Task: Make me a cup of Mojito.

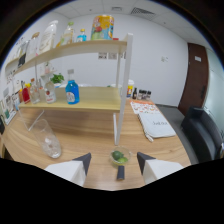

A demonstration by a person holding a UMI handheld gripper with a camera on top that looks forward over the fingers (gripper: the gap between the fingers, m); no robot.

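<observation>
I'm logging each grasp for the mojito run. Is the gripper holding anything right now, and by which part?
Nothing is held. The gripper is open; the small bowl of limes rests on the table between its fingers, with gaps at both sides.

Bowl (120, 157) btwn open fingers (82, 161), glass (46, 138) left, shelf (80, 75) behind.

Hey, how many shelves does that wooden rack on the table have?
2. The upper shelf holds bottles and cartons; the lower shelf carries the blue bottle and small bottles. The gripper is open, with the lime bowl between its fingers.
</observation>
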